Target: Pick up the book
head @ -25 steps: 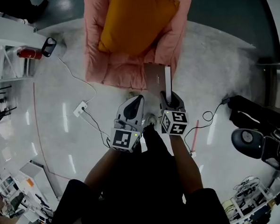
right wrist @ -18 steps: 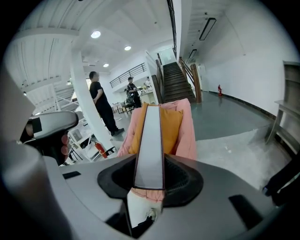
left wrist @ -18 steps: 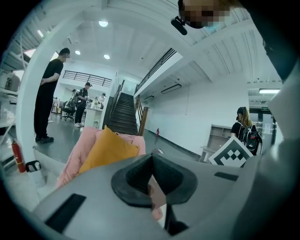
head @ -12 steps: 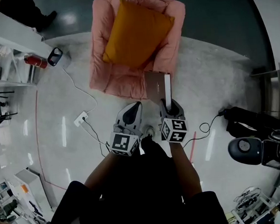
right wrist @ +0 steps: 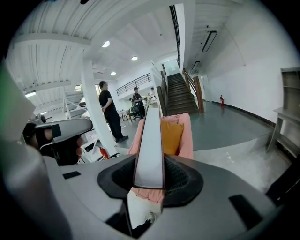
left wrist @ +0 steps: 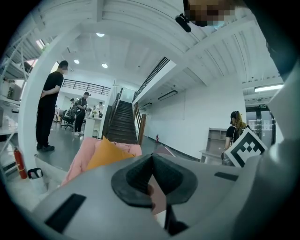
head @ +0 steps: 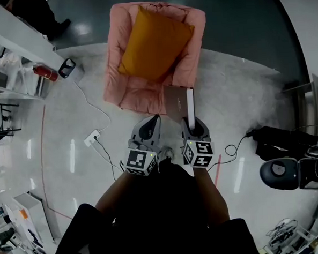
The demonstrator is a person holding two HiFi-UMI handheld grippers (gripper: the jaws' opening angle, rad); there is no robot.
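The book (head: pixel 178 101) has a pinkish cover and white page edges. It stands on edge above the floor, in front of the pink armchair (head: pixel 125 88). My right gripper (head: pixel 193 120) is shut on the book's near end. In the right gripper view the book (right wrist: pixel 150 136) runs edge-on between the dark pads (right wrist: pixel 183 180), and the right gripper (right wrist: pixel 150 180) clamps both covers. My left gripper (head: pixel 154 120) hangs just left of the book, apart from it, holding nothing. In the left gripper view the left gripper (left wrist: pixel 151 164) has its pads meeting at their tips, with the book's cover (left wrist: pixel 158 197) showing beyond them.
An orange cushion (head: pixel 154 41) lies in the armchair. On the floor are a power strip with a white cable (head: pixel 92 137), a red fire extinguisher (head: pixel 45 72) beside shelving at left, and black equipment with cables (head: pixel 282 170) at right. A person (left wrist: pixel 48 110) stands far off.
Both grippers have risen together, the book still clamped in the right one. The armchair and floor now look smaller and farther below.
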